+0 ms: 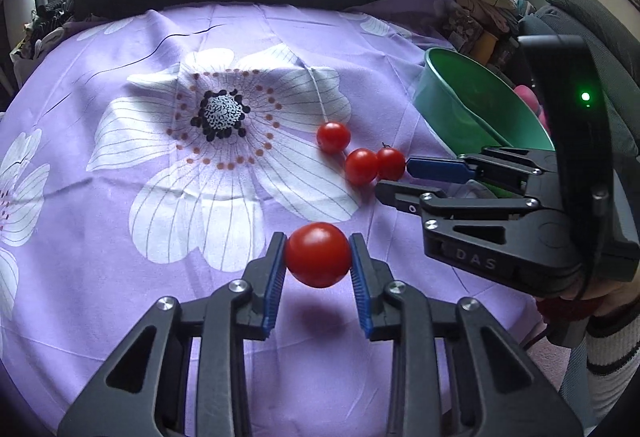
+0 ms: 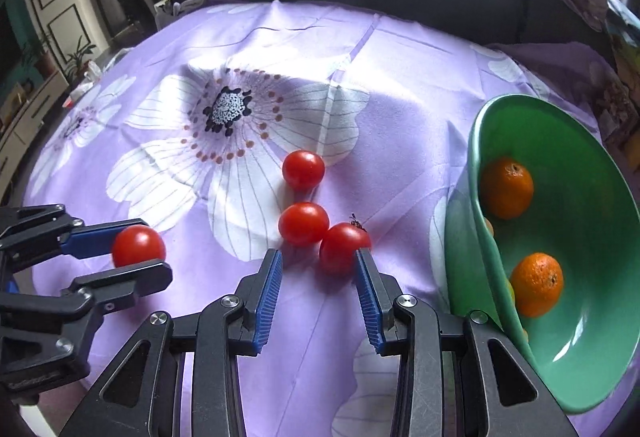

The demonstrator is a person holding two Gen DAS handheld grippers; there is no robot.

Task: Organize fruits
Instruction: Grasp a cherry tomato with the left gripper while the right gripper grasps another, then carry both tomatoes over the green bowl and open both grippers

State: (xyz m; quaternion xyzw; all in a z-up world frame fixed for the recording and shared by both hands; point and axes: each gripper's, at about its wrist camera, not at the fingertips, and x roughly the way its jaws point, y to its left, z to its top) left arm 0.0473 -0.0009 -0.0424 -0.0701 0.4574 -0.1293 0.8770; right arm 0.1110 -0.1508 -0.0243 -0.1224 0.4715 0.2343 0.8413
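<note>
The left gripper (image 1: pixel 318 257) grips one tomato (image 1: pixel 318 255) above the cloth, the right gripper (image 2: pixel 318 273) gapes around a stemmed tomato (image 2: pixel 343 247) — next, squeeze, then carry both to the green bowl (image 2: pixel 592 141) — I'd guess.

On the purple flowered cloth (image 2: pixel 400 85) that covers the bench, three small red round tomatoes lie in a row. From the middle tomato (image 2: pixel 303 223), the far tomato (image 2: pixel 303 170) lies at 12 o'clock, apart, and the near stemmed tomato (image 2: pixel 344 247) at 4 o'clock, touching it. The green plastic bowl (image 2: pixel 592 165) stands at 3 o'clock, with two round oranges (image 2: pixel 506 187) inside. The fourth tomato (image 2: pixel 138 245) is at 9 o'clock, well apart.
</note>
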